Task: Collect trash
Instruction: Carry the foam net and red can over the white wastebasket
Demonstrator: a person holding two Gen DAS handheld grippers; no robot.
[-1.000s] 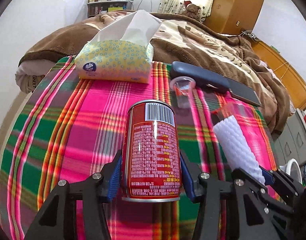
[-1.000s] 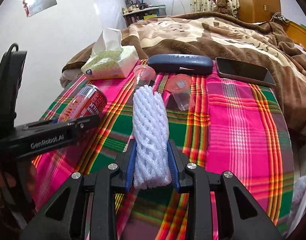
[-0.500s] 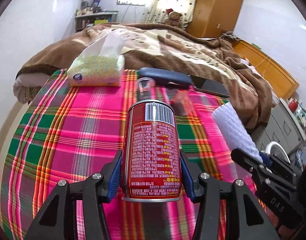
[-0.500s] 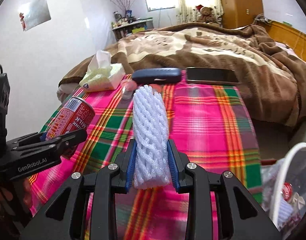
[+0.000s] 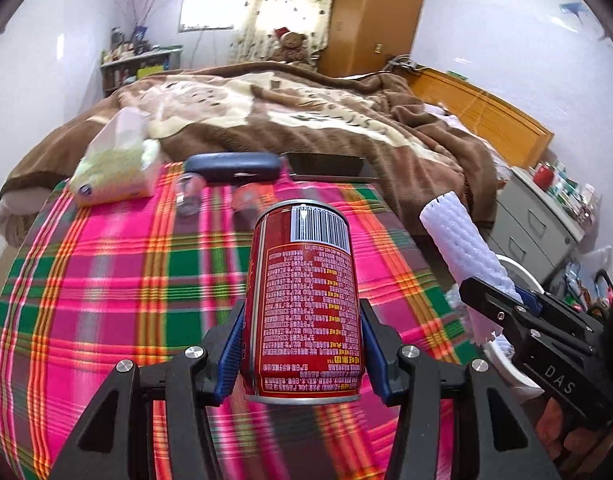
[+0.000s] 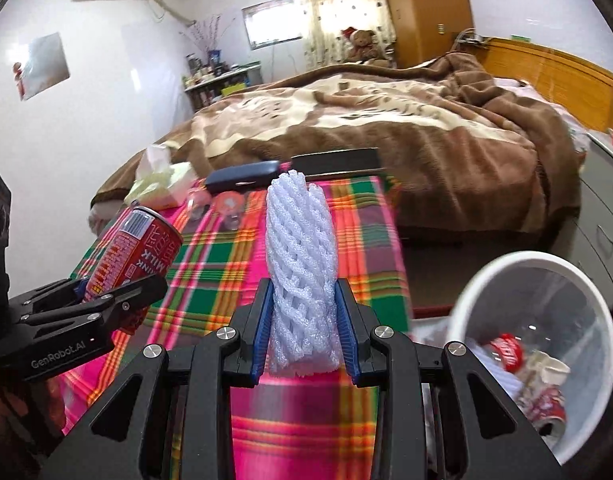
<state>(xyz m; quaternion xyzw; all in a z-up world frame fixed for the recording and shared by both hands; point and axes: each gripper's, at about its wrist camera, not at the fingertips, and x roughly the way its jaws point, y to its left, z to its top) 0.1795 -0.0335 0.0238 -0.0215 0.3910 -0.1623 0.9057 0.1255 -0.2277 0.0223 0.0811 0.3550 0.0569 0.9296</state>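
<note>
My left gripper (image 5: 302,344) is shut on a red drink can (image 5: 304,300) and holds it above the plaid-covered table (image 5: 106,280). The can also shows in the right wrist view (image 6: 134,252). My right gripper (image 6: 302,336) is shut on a white foam net sleeve (image 6: 300,276), also seen in the left wrist view (image 5: 462,256). A white trash bin (image 6: 546,272) with cans and wrappers inside stands at the lower right, beside the table.
At the table's far edge lie a tissue pack (image 5: 114,164), a dark glasses case (image 5: 232,166), a black phone (image 5: 326,164) and two small clear cups (image 5: 188,196). A bed with a brown blanket (image 5: 306,120) lies behind. Grey drawers (image 5: 542,224) stand right.
Both grippers have lifted and pulled back from the table with their loads. The trash bin has come further into the right wrist view.
</note>
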